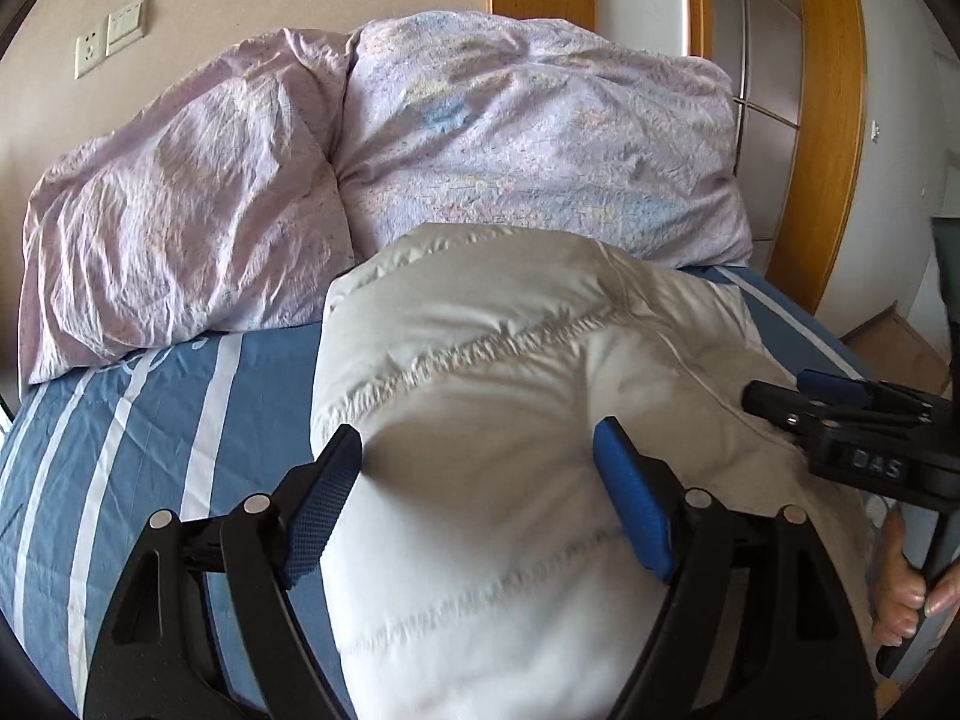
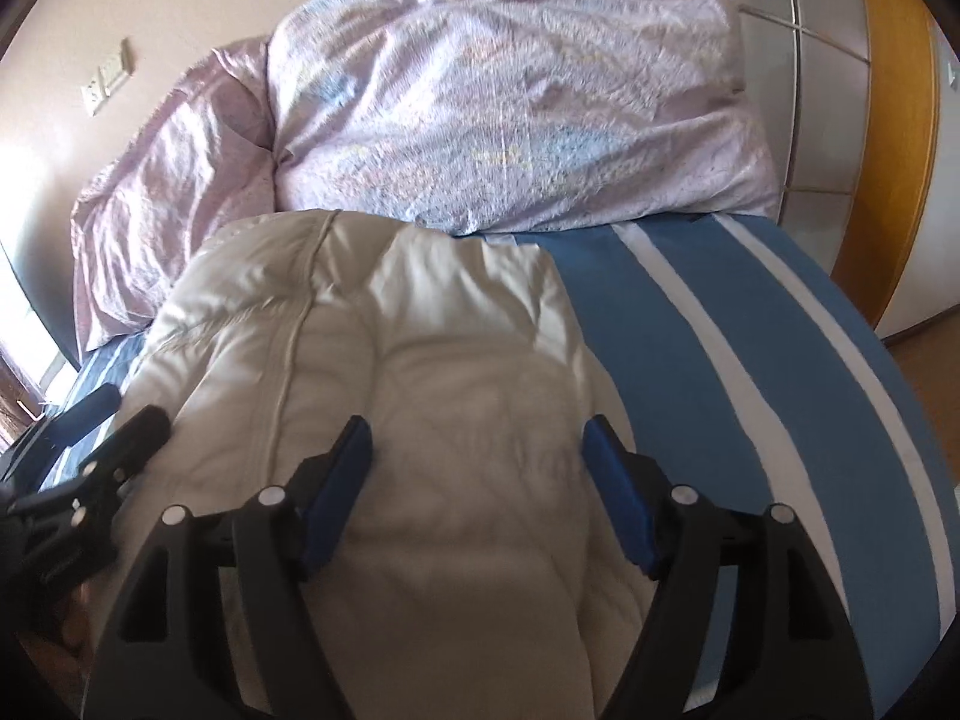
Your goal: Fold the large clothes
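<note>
Left wrist view: left claw (image 1: 480, 480) open over the white padded jacket (image 1: 510, 360) — pads clear of the fabric. Right claw (image 2: 477, 474) likewise open above it. Jacket lies on the striped bed (image 2: 750, 360), near the lilac pillows (image 1: 420, 150).

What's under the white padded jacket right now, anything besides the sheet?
Only the blue striped sheet shows around the white padded jacket, which lies flat on it. Whatever sits directly beneath is covered, so I cannot tell. The lilac duvet lies behind it, not under.
</note>
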The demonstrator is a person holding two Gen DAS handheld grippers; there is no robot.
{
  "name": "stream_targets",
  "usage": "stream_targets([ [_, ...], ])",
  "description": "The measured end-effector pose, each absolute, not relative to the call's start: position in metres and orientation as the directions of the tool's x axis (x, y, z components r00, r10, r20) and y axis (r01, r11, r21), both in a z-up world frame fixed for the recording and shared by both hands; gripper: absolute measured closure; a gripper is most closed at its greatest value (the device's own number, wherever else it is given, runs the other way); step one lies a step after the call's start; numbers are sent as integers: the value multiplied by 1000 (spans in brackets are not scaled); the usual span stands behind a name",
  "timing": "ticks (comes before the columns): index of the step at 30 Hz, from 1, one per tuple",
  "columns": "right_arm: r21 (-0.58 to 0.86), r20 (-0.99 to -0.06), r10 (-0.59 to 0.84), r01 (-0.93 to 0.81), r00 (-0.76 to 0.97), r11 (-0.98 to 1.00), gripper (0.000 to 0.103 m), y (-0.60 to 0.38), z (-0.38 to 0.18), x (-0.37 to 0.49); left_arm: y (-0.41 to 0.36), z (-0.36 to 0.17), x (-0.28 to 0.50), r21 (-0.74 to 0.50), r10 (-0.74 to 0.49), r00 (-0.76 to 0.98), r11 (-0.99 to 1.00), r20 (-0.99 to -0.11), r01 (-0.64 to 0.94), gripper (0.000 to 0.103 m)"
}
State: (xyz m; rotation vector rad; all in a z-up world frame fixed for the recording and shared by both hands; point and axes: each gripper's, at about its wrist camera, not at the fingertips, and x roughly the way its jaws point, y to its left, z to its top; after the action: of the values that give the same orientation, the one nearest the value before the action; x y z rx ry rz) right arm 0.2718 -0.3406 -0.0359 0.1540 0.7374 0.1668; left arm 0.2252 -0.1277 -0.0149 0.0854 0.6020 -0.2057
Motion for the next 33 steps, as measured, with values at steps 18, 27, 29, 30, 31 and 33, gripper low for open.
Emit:
stream_targets([
  [18, 189, -686, 214, -114, 695, 975, 21, -343, -74, 256, -144, -36, 221, 68, -147, 826, 974, -545, 218, 15],
  [27, 166, -683, 179, -89, 708, 982, 27, -347, -59, 259, -145, -39, 225, 78, -147, 828, 972, -541, 223, 13],
  [29, 190, -620, 177, -73, 764, 979, 28, -355, -31, 253, -144, -38, 226, 71, -152, 825, 971, -544, 226, 13],
  [30, 220, -587, 202, -85, 784, 972, 27, -357, -17, 255, -145, -38, 226, 72, -151, 825, 972, -544, 225, 13],
  [31, 232, -578, 218, -98, 787, 968, 28, -356, -10, 259, -146, -39, 225, 76, -148, 827, 972, -542, 224, 13],
  [33, 225, -584, 232, -120, 778, 967, 32, -344, -3, 278, -145, -38, 225, 80, -146, 828, 971, -541, 224, 13],
])
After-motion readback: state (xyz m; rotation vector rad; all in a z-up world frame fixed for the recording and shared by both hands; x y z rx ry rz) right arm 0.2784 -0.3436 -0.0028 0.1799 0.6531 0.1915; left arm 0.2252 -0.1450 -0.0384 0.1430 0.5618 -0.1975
